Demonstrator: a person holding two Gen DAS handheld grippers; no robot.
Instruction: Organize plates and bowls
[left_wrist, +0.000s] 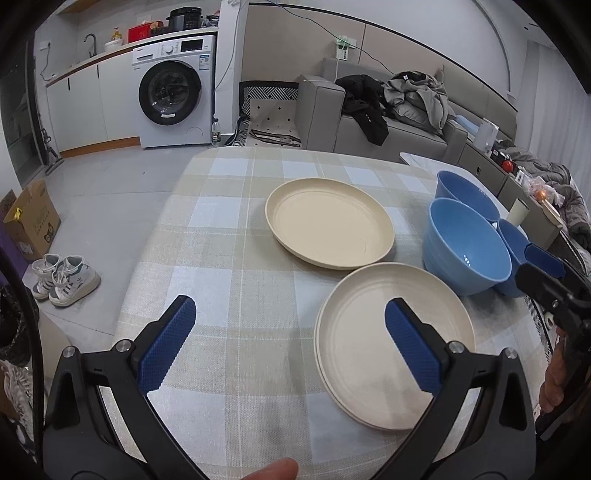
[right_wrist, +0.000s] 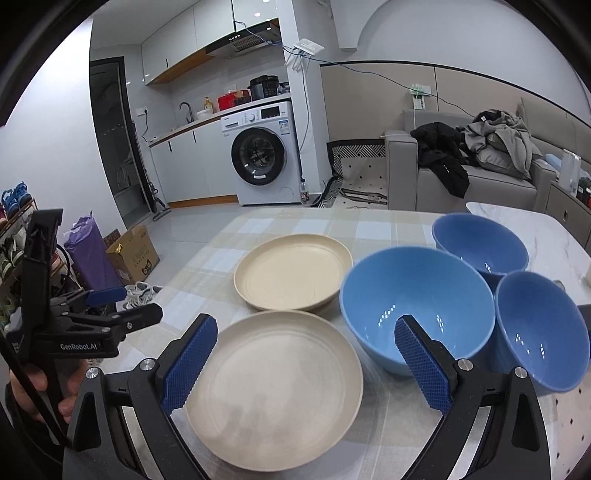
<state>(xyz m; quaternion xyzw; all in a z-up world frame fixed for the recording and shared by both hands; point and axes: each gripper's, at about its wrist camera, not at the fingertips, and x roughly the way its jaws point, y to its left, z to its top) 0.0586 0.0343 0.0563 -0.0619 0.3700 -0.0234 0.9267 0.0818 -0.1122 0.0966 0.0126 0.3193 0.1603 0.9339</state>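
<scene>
Two stacked cream plates lie near the front of the checked table; they also show in the right wrist view. A single cream plate lies behind them. Three blue bowls stand to the right: a large one, a far one and a right one. My left gripper is open and empty above the table, its right finger over the stack's left rim. My right gripper is open and empty, above the stack and the large bowl.
The table's left edge drops to a tiled floor with shoes and a cardboard box. A washing machine and a grey sofa with clothes stand behind. A white tabletop with a paper roll lies right.
</scene>
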